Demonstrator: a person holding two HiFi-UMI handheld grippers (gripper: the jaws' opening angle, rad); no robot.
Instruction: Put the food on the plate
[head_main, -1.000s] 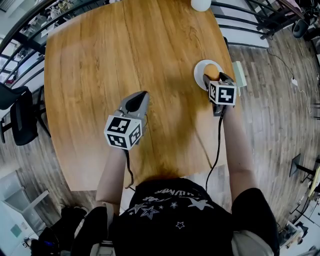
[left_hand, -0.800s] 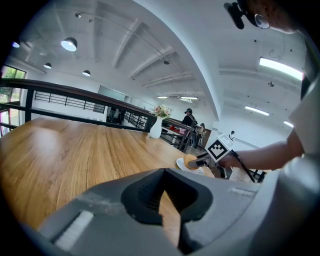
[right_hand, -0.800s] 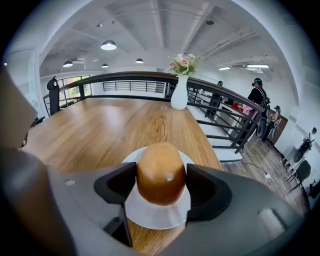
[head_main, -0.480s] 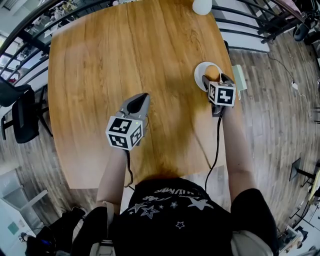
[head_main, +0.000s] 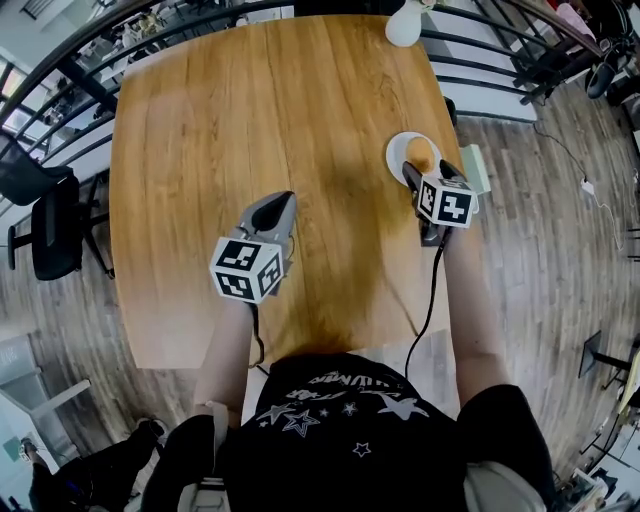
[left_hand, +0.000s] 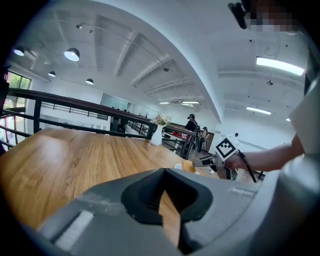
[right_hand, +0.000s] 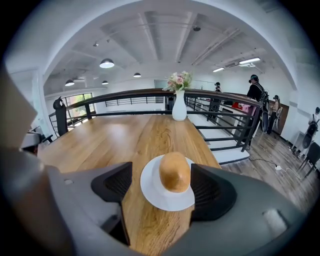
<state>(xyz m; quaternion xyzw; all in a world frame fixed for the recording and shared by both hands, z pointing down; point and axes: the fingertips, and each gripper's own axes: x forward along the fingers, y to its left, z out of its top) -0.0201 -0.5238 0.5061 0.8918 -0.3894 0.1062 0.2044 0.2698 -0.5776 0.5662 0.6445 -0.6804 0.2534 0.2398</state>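
We see a wooden table (head_main: 250, 120) with a warm, streaked grain, a smooth top and rounded corners. Near its right edge lies a round, flat white plate (right_hand: 152, 195) with a plain matt face. The food (right_hand: 174, 171) sits on the middle of that plate. It is a smooth, golden-brown oval lump, like a small bread roll, with a faint sheen and both ends rounded alike. Its long axis runs from near to far across the plate, roughly in line with the right tongs. Since the two ends match, we cannot say that it points either way.

The right tongs (head_main: 427, 170) hang just on the near side of the plate. Their jaws have just been opening and now stand wide. The food shows in the gap between the ribbed black pads (right_hand: 114, 184) but lies beyond them, touched by neither. The body of the tongs is grey moulded plastic and carries a black-and-white marker cube.

The left tongs (head_main: 282, 200) hang over the near middle of the table, well apart from the plate. Their jaws are drawn together to a narrow point with nothing between them. Only a sliver of the table's wood shows behind the black pads.

At the far edge of the table stands a white rounded vase (right_hand: 179, 107) holding pale flowers. A dark metal railing (right_hand: 125, 95) curves behind it. The floor (head_main: 560, 250) to the right is of greyish wooden planks.
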